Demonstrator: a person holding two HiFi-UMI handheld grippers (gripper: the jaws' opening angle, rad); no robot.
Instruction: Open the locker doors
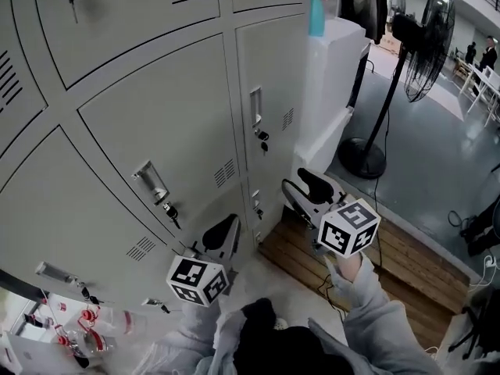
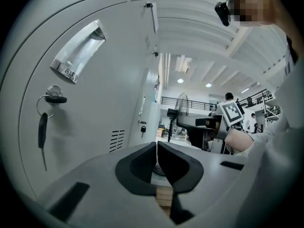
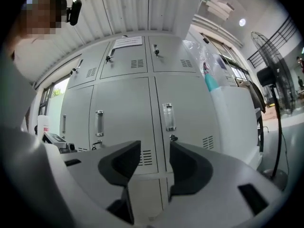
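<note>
Grey metal locker doors (image 1: 168,123) stand shut (black keys (image 2: 42,129) hanging). The left gripper (image 2: 156,152) is pinched together, the right gripper (image 3: 155,159) spread apart, both empty.

Locker doors (image 1: 168,127) matt grey painted metal; handle (image 1: 148,180) glossy metal; platform (image 1: 406,262) rough wood planks.

The left gripper (image 2: 156,145) has jaws pressed together, empty; the right gripper (image 3: 154,147) gapes empty, seemingly further forward.

- lockers (image 1: 156,123): top row chopped off by the head view's upper edge
- paper sheet (image 3: 127,42) on a top locker door: print way too tiny to read
- bottles (image 1: 98,320) left of the lockers: blurry, partly cropped
</note>
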